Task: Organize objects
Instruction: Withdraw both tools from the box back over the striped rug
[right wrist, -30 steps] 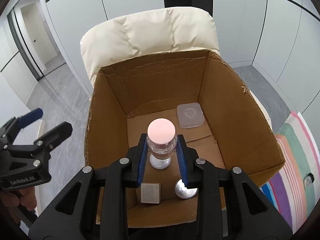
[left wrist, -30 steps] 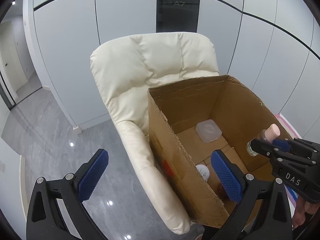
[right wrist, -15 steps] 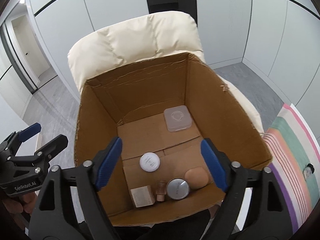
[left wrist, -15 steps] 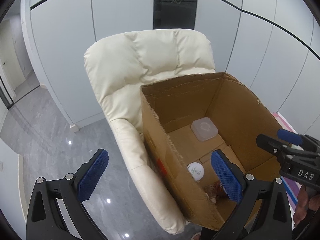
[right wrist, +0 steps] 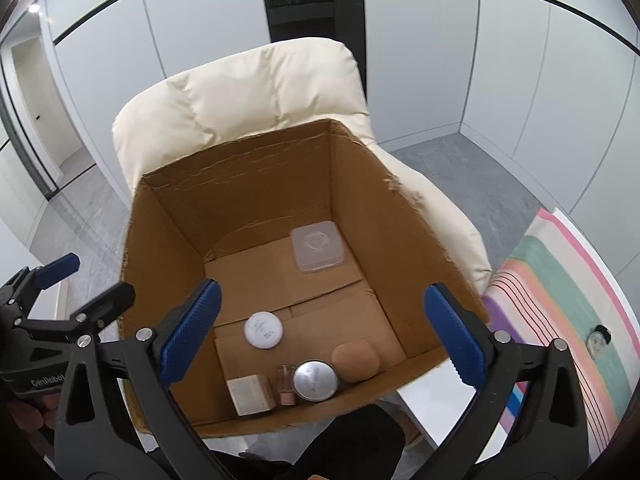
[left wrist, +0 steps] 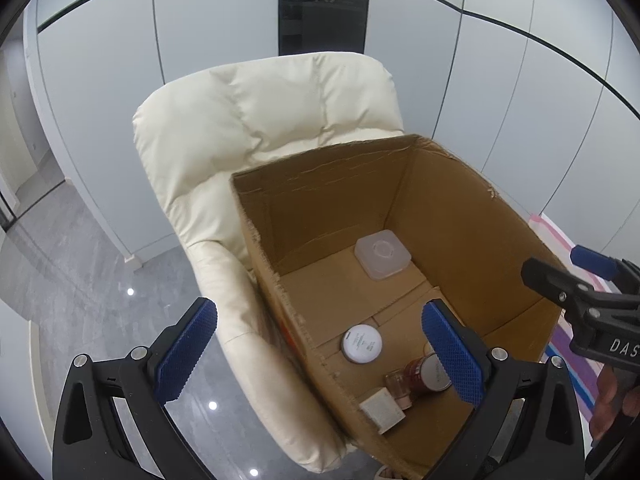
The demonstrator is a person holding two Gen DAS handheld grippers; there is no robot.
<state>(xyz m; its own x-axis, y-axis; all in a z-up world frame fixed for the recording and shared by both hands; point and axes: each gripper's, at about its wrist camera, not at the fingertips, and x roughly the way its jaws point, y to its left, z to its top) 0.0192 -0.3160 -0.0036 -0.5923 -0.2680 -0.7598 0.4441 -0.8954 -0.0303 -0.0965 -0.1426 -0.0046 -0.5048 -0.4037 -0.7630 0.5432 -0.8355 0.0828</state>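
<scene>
An open cardboard box [right wrist: 404,240] stands on a cream armchair [right wrist: 248,92]. On its floor lie a clear square container [right wrist: 317,246], a white round jar [right wrist: 263,329], a small cream carton [right wrist: 251,394], the pink-capped bottle [right wrist: 286,385] on its side, a silver round tin [right wrist: 315,380] and a tan sponge [right wrist: 355,361]. My right gripper [right wrist: 320,336] is open and empty above the box's near edge. My left gripper [left wrist: 318,356] is open and empty over the box's left wall [left wrist: 296,344]. The same items show in the left wrist view, with the container [left wrist: 382,253] at the back.
A striped mat [right wrist: 560,312] lies on a white surface to the right of the box, with a small round object [right wrist: 598,340] on it. Grey tiled floor [left wrist: 80,280] lies to the left. White wall panels [left wrist: 220,24] stand behind the armchair.
My right gripper opened and let go of the pink-capped bottle, which now lies in the box's near end. Both grippers have drawn back and up from the box.
</scene>
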